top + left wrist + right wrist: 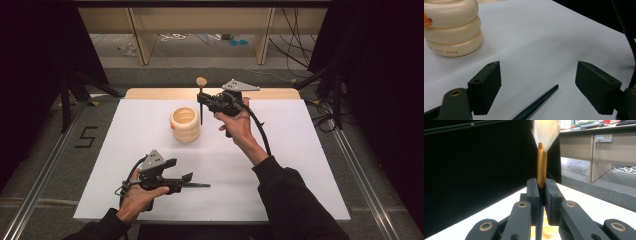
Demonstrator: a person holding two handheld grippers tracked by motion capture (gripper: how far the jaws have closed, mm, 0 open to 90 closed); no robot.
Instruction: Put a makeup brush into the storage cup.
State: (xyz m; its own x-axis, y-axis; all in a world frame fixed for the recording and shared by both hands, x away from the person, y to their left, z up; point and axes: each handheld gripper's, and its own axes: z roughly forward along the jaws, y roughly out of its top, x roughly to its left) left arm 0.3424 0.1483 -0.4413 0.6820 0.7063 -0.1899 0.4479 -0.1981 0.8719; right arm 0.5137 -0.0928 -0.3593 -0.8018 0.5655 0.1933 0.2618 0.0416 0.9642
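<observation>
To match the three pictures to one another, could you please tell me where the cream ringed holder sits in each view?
High view: cream ringed holder stands just left of centre on the white tabletop.
Left gripper view: top left corner, on the tabletop.
Right gripper view: a pale yellow patch low between the jaws may be it; I cannot tell.
Shared landmark: the white tabletop.
</observation>
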